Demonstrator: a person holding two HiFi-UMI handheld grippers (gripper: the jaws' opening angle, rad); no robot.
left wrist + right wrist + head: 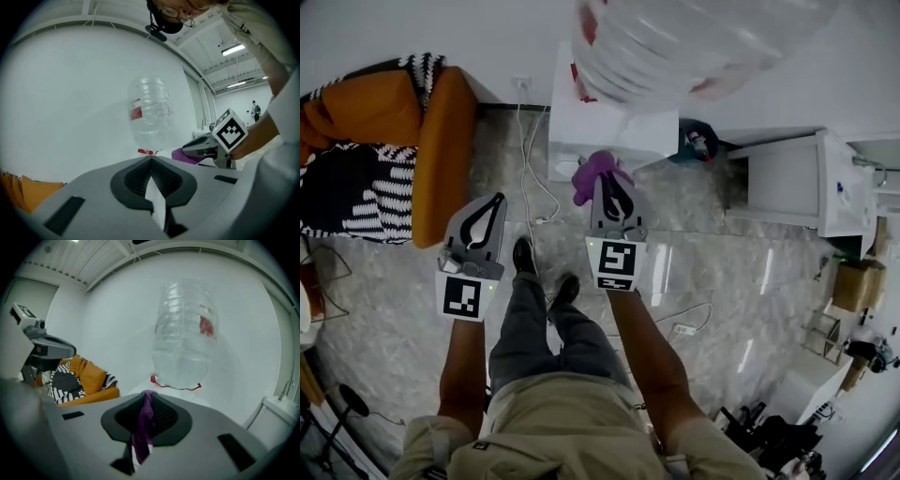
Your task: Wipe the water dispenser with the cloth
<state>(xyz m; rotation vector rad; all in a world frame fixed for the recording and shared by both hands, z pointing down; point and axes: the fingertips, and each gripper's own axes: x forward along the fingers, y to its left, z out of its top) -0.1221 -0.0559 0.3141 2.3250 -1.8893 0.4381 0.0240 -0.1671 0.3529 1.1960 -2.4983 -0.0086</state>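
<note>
Two grippers hang low over the floor: the left gripper has its jaws pressed together on nothing, while the right gripper pinches the purple cloth. Just beyond stands the white water dispenser. Wiping looks barely begun, if at all.

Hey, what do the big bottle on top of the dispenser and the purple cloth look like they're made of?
Bottle: clear, ribbed plastic by the look; the wall shows through it. Cloth: soft purple fabric, maybe microfibre; it hangs limp between the fingers of the right gripper.
</note>
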